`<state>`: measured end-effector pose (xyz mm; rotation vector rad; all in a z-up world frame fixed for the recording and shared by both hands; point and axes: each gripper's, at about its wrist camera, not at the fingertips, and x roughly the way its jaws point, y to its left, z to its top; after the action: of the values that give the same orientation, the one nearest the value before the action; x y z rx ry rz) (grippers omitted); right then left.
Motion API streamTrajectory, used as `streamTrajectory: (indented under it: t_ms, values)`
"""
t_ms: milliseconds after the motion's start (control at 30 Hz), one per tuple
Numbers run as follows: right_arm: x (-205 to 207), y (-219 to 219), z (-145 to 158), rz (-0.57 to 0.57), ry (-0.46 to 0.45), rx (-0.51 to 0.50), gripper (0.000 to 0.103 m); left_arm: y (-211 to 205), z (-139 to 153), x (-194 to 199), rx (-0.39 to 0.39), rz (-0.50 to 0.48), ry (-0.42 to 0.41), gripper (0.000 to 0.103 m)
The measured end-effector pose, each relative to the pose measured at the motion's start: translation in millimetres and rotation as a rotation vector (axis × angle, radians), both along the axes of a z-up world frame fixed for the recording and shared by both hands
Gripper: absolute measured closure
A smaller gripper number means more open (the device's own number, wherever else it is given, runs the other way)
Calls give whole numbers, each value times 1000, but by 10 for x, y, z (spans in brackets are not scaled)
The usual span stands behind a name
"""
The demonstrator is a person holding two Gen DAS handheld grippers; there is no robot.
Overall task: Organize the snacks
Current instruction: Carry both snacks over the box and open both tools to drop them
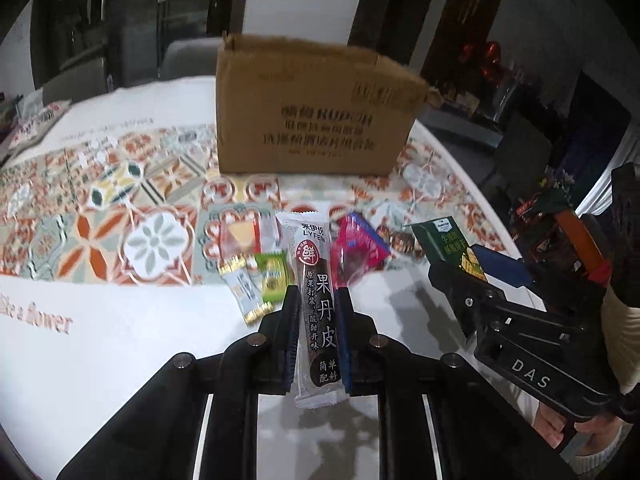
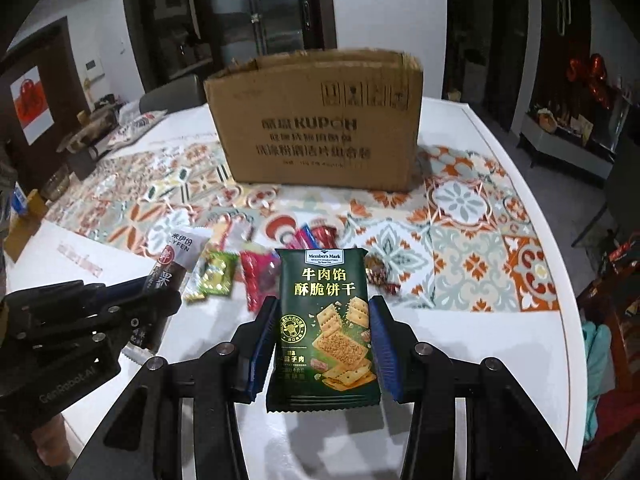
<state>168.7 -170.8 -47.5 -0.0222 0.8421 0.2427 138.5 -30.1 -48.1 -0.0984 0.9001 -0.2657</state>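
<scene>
My left gripper (image 1: 317,296) is shut on a long brown fruit-leather bar (image 1: 316,280) in a white wrapper, lifted off the table. My right gripper (image 2: 324,308) is shut on a dark green cracker packet (image 2: 326,320), also held above the table. Each gripper shows in the other's view: the right gripper (image 1: 460,264) with its green packet (image 1: 440,240) at the right, the left gripper (image 2: 160,292) with the bar (image 2: 172,264) at the left. An open cardboard box (image 1: 316,108) (image 2: 320,120) stands upright behind the snacks. Several small snacks lie below, among them a pink packet (image 1: 360,248) and a green candy (image 1: 274,276).
The round white table (image 2: 500,340) carries a patterned tile-print mat (image 1: 100,200). Its curved edge runs down the right side. More wrapped candies (image 2: 380,276) lie near the green packet. Clutter and a bag (image 2: 136,124) sit at the far left; chairs and a shelf stand beyond the edge.
</scene>
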Motion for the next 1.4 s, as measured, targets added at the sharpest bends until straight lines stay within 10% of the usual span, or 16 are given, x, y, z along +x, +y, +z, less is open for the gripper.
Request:
streamTrajectory:
  t_ms: [767,1400]
  values:
    - [330,35,1060,2,-264,24,57,100,1045,449,3,-12,-230,85]
    - [1067,30,1467,23,-288,42,57,91,1362,1213,69,-29,-278,85]
